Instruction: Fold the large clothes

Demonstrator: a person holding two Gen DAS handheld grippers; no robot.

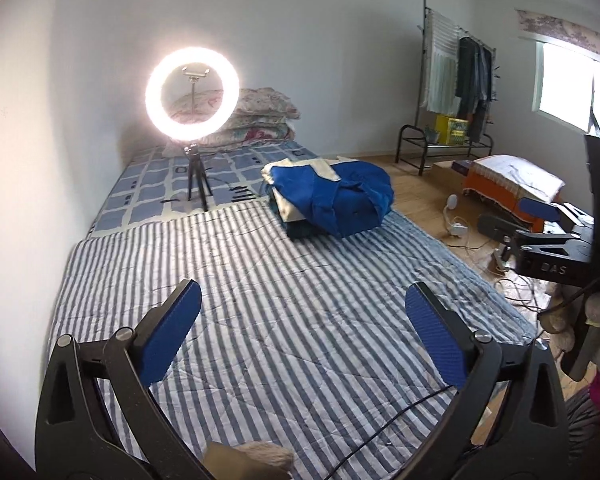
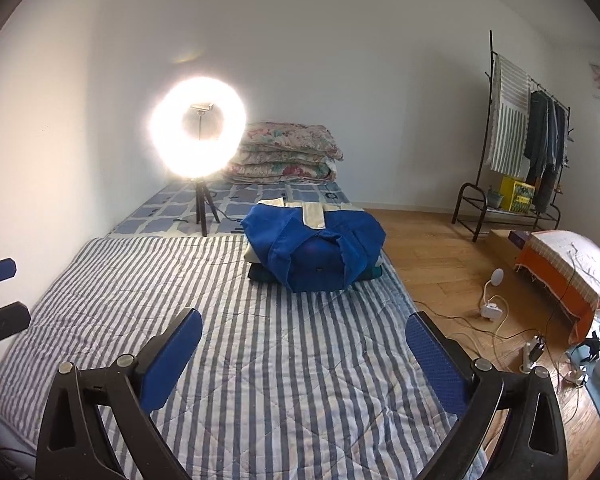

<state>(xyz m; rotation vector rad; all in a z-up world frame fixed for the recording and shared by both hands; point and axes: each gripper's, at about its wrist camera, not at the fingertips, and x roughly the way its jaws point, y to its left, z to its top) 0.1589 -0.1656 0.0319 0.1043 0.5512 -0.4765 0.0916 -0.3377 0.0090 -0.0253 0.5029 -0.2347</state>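
While lit by ring light | striped quilt | wood floor

Probably a home bedroom: striped quilt on a bed, stacked floral bedding, clothes rack.

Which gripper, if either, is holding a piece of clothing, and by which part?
Neither. The left gripper and right gripper are both open over the striped quilt; the blue garment lies on the clothes pile, untouched.
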